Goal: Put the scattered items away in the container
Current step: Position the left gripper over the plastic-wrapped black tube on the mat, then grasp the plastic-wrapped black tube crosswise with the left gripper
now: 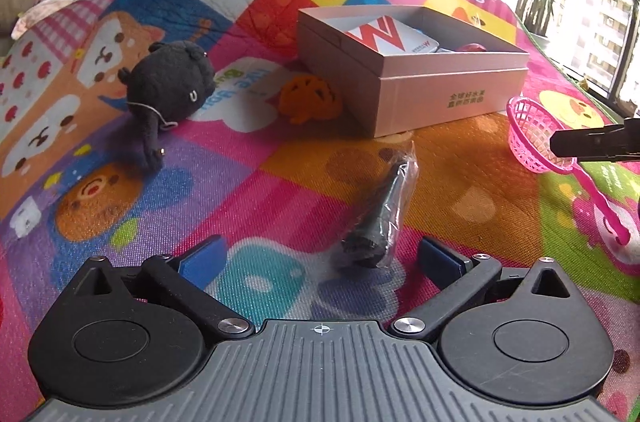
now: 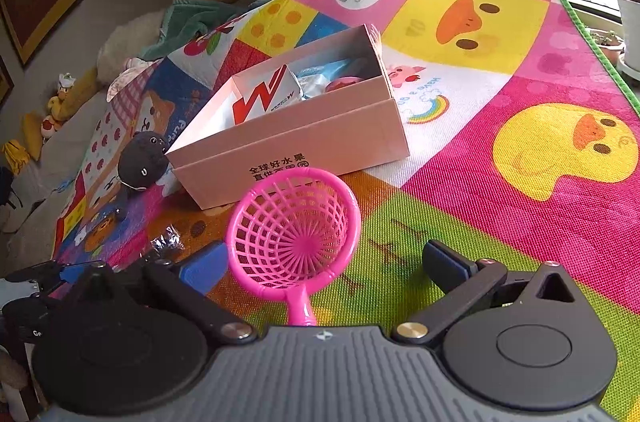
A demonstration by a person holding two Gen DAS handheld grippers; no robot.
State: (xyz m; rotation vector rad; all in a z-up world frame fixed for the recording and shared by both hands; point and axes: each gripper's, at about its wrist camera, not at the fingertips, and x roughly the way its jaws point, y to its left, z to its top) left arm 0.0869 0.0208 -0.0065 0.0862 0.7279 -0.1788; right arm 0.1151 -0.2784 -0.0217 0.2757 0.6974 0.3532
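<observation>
From the left wrist camera, the left hand-held gripper (image 1: 320,254) stands wide open low over a bright cartoon play mat (image 1: 460,182), its blue pads (image 1: 204,258) well apart and pressing on nothing. Between them, toward one o'clock from the gripper's middle, a dark object sealed in a clear plastic bag (image 1: 380,218) lies flat on the mat, its thick end nearest the camera. At eleven o'clock a black plush toy (image 1: 168,86) lies on its side; just right of it an orange plush (image 1: 308,98) rests close to the left corner of the open cardboard box (image 1: 452,94), which sits at one o'clock and already holds a white packet with a red W (image 1: 376,36). At three o'clock a pink toy net (image 1: 536,138) lies on the mat, partly covered by a black finger of the other gripper. From the right wrist camera, the right hand-held gripper (image 2: 324,266) is also open, its pads (image 2: 444,262) apart with the net's handle (image 2: 298,306) running between them; I cannot tell whether anything touches it. The pink toy net's basket (image 2: 296,222) sits at twelve o'clock, just before the box (image 2: 304,150). The black plush (image 2: 142,162) lies at ten o'clock beside the box, and the bagged object (image 2: 168,238) shows at nine o'clock.
</observation>
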